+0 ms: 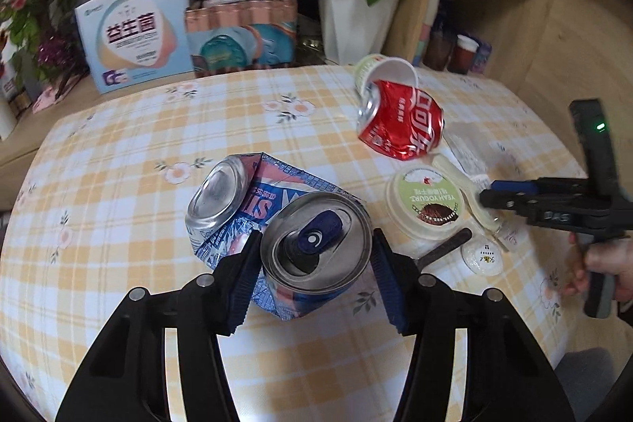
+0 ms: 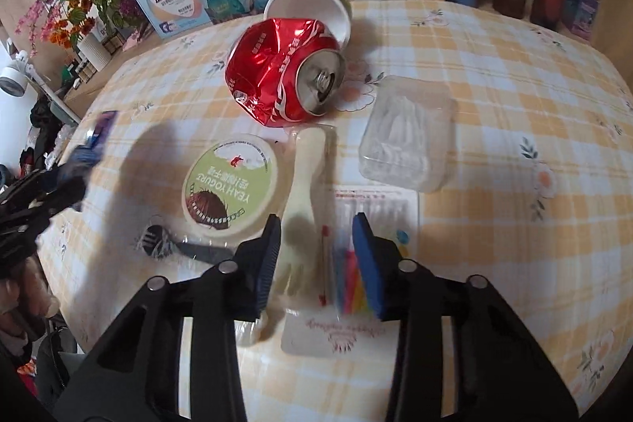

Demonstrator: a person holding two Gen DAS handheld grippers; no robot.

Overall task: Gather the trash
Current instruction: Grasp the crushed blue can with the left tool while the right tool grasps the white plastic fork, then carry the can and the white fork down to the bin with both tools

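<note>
- The left gripper (image 1: 316, 271) is clamping its blue pads on the crushed blue can (image 1: 277, 220), one pad pressing each side of the can's silver top end with the pull tab.
- That blue can is lying on the checked tablecloth (image 1: 138, 153), well apart from the yogurt lid (image 1: 425, 202) on the side away from the right gripper.
- The right gripper (image 2: 316, 260) is hanging over the cloth just beside the yogurt lid (image 2: 231, 180), its jaws standing partly apart with nothing pressed between the pads.
- Between those jaws, a cream plastic fork (image 2: 302, 192) in a clear wrapper is lying flat, its handle running along the yogurt lid's edge and pointing toward the crushed red can (image 2: 285, 70).
- A pack of coloured candles (image 2: 356, 263) is lying under the right-hand pad, on the far side of the fork from the yogurt lid.
- The red can is resting just beyond the yogurt lid, with a white paper cup (image 2: 312, 6) tipped on its side touching the can behind it.
- A clear plastic box (image 2: 407, 133) is sitting farther from the yogurt lid, past the fork.
- A black spoon (image 2: 174, 244) is lying with its handle tucked under the yogurt lid's near edge.
- A small clear round cap (image 1: 480, 256) is resting near the yogurt lid, on its gripper side.
- In the left wrist view, a person's hand (image 1: 601, 263) is gripping the right tool's handle.
</note>
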